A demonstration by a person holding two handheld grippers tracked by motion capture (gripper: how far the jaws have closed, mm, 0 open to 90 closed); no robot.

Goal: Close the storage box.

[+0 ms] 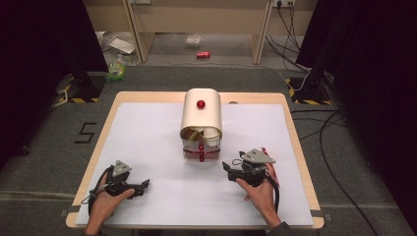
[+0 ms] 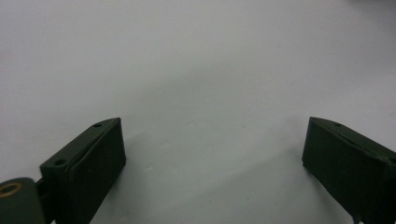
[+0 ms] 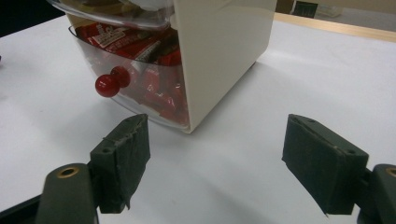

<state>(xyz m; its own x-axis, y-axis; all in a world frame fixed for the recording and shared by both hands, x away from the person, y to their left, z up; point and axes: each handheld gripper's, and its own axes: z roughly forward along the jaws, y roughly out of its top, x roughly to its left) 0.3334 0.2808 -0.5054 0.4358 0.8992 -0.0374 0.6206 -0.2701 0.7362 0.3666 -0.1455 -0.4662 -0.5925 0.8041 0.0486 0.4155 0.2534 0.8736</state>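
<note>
Red wrappers [image 3: 140, 51] in clear lower drawer [image 3: 140, 93] carry white lettering, too blurred to read. Number 5 marked on floor [image 1: 84, 132], left of table.

Cream drawer box [image 1: 201, 115] stands mid-table, far of both tongs. Right gripper [image 3: 215, 163] just near its front corner, jaws spread, nothing between. Red knob [image 3: 108, 84] left of it. Left gripper [image 2: 212, 154] well apart at near left, jaws spread over bare white sheet [image 1: 147, 147].

Wooden table [image 1: 295, 132], grey carpet, cables, dark curtains.

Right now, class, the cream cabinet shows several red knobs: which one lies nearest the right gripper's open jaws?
The knob on the lower clear drawer, the one packed with red packets. It sits lowest, closest to the right gripper; the knob on the cabinet's curved top is farthest.
</note>
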